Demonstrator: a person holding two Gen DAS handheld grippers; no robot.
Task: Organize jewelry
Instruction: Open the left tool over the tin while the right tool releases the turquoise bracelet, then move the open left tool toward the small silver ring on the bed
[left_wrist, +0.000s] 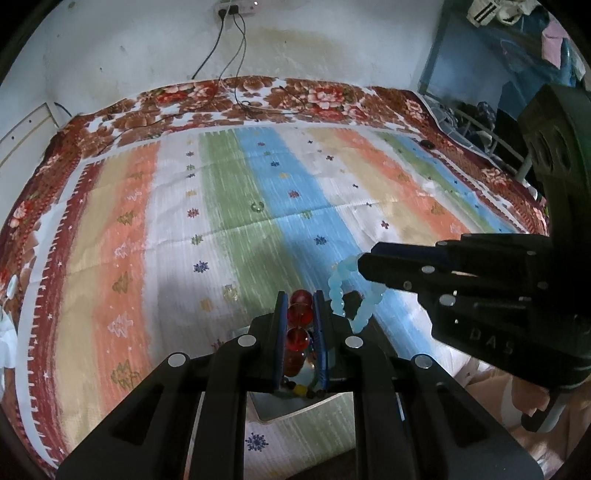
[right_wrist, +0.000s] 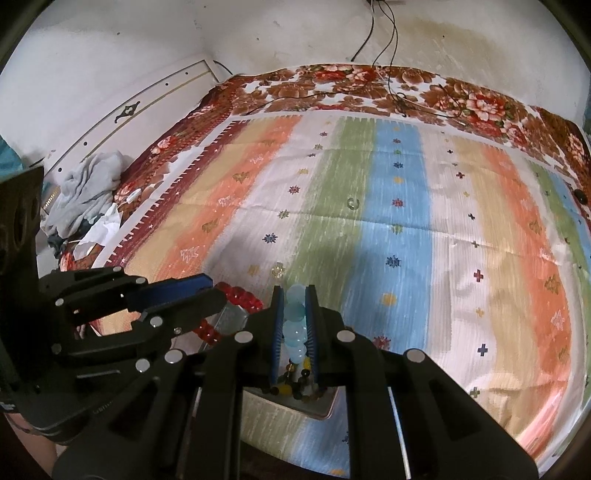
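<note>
Left gripper (left_wrist: 300, 308) pinches a red bead bracelet (left_wrist: 298, 325); right gripper (right_wrist: 294, 302) pinches a pale blue bead bracelet (right_wrist: 295, 325), above the striped bedspread (right_wrist: 406, 221).

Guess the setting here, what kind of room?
Most likely a bedroom in a home. The work surface is a bed under a striped sheet over a floral blanket, with a white headboard, crumpled clothes beside it, and charger cables hanging down the wall.
</note>
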